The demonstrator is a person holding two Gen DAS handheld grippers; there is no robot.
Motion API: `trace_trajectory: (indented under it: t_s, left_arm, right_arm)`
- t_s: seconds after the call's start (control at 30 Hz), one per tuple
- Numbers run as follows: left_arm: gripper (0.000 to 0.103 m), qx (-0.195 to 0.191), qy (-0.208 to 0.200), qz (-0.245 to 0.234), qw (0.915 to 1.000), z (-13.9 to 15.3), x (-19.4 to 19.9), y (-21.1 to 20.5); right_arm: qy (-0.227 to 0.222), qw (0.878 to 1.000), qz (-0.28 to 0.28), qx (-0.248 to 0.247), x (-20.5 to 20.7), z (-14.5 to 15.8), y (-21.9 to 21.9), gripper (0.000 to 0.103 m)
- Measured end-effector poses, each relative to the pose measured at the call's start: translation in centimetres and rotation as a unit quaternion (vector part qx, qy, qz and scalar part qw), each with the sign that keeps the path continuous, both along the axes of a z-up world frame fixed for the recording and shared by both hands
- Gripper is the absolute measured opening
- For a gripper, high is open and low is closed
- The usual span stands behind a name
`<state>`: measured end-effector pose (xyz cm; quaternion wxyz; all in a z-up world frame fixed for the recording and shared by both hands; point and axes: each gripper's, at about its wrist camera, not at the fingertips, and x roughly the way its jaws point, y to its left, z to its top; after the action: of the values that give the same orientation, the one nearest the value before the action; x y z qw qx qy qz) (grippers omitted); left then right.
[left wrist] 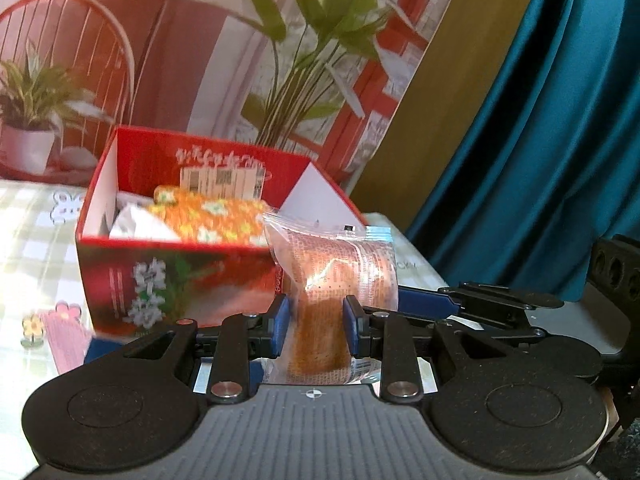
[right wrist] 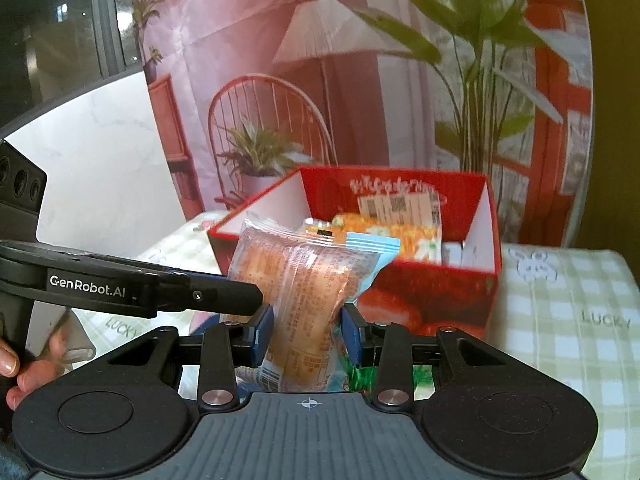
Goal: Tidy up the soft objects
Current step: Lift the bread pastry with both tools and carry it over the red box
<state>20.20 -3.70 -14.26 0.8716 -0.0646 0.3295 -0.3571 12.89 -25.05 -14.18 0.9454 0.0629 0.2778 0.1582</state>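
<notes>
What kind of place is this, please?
Probably a staged home setting: a table under a green checked cloth, a printed backdrop showing a chair, lamp and plants, and a teal curtain beside it.

A checked cloth point(right wrist: 560, 320) covers the tabletop point(left wrist: 412, 268). Just beyond the left gripper point(left wrist: 316, 326) a red box point(left wrist: 180, 276) stands on it.

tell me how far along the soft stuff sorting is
Done: the red box already holds an orange flowered packet and a white item. In hand: both the left gripper and right gripper have their jaws pinched on one bagged bread, lifted just short of the box. Left: dropping it in.
</notes>
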Motion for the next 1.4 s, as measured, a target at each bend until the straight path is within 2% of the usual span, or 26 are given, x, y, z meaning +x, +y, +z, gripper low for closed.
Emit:
trace_trajectory:
  t_s: [0.4, 0.57, 0.67, 0.8, 0.97, 1.17, 1.4]
  left_arm:
    - [0.031, 0.001, -0.03, -0.007, 0.9995, 2.4, 2.2, -1.1]
    - [0.031, -0.025, -0.022, -0.003, 0.9994, 3.4, 4.8, -2.0]
    - [0.031, -0.023, -0.031, -0.004, 0.9993, 3.8, 6.4, -3.1]
    - [0.031, -0.02, -0.016, 0.009, 0.9996, 3.1, 8.5, -4.7]
    - [0.03, -0.017, 0.028, 0.023, 0.9992, 1.0, 11.2, -6.1]
    - [0.028, -0.02, 0.096, 0.029, 0.9948, -2.6, 13.4, -6.7]
    - [0.028, 0.008, 0.114, 0.026, 0.9931, -4.5, 14.5, -7.1]
  right_arm:
    - [-0.043, 0.999, -0.002, -0.007, 3.3, 3.1, -1.2, 0.034]
    - [-0.053, 0.999, -0.005, 0.004, 5.8, 4.2, -2.4, 0.034]
    - [-0.061, 0.998, -0.006, 0.0, 7.5, 4.9, -3.1, 0.034]
    - [-0.059, 0.998, -0.013, -0.011, 10.1, 5.0, -3.5, 0.033]
    - [-0.043, 0.998, -0.028, -0.027, 13.2, 3.7, -3.7, 0.032]
    - [0.016, 0.998, -0.041, -0.041, 15.6, 0.8, -4.0, 0.03]
    - [0.078, 0.995, -0.06, -0.033, 17.1, -2.2, -4.1, 0.026]
